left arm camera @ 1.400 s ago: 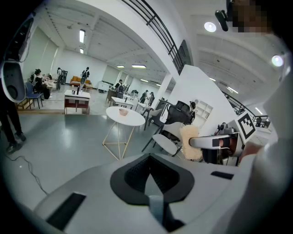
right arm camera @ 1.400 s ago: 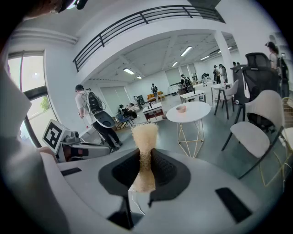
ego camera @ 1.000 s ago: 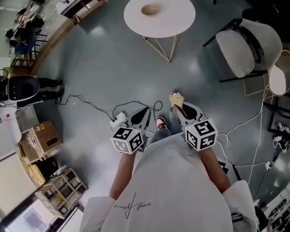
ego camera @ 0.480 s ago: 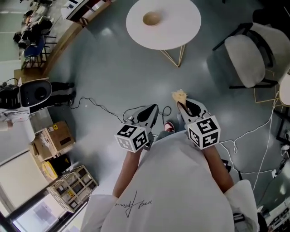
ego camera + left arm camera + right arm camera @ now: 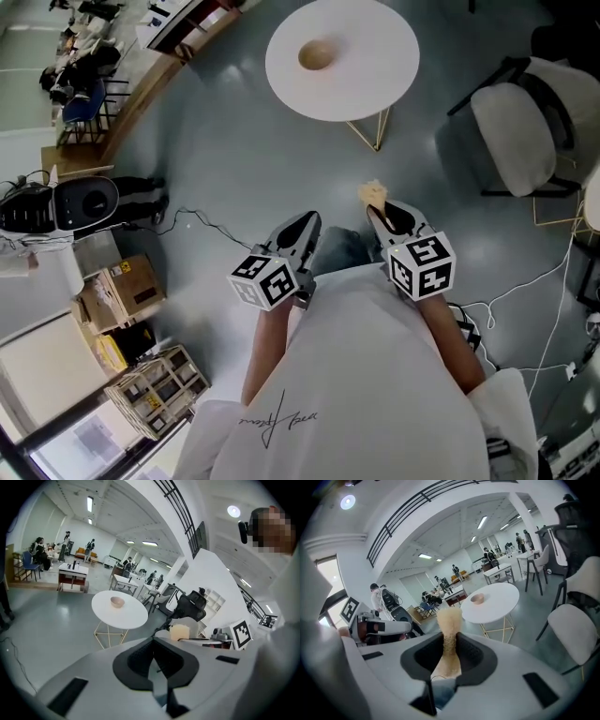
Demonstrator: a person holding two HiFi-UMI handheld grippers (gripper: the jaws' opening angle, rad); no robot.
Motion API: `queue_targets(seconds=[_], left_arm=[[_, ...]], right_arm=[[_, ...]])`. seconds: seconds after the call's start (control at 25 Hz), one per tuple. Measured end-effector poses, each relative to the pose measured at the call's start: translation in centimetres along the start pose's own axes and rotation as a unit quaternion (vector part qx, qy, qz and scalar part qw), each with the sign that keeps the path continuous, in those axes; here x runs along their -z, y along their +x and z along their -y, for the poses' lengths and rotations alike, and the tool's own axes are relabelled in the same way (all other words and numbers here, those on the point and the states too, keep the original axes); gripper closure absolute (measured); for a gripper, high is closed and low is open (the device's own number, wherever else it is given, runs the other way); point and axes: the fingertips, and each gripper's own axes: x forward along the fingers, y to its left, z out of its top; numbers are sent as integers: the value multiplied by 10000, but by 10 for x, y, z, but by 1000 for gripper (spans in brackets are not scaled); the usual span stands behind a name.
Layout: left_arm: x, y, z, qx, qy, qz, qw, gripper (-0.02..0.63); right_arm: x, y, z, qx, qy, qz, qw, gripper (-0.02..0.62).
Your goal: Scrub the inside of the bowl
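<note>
round white table (image 5: 375,70), gold wire legs: tan bowl (image 5: 316,54) on top, left of centre

Head cam sat above the person, looking steeply down at the grey floor (image 5: 234,141). Claw cams rode close behind the left claw (image 5: 154,654) and right claw (image 5: 449,648), facing forward along them. All three shared the round white table (image 5: 375,66) with the small tan bowl (image 5: 317,54), well ahead.
</note>
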Motion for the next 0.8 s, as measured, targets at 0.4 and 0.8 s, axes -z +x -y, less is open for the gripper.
queue_targets(seconds=[0.4,0.8], left_arm=[[-25,22,-28,191,-26,-9,9998,601],[-91,78,-80,654,-79,-174,9977,601]], right_arm=[[-31,26,17,67,-257,-150,9995,512],[-80,84,41,309,-395,-427,9978,512]])
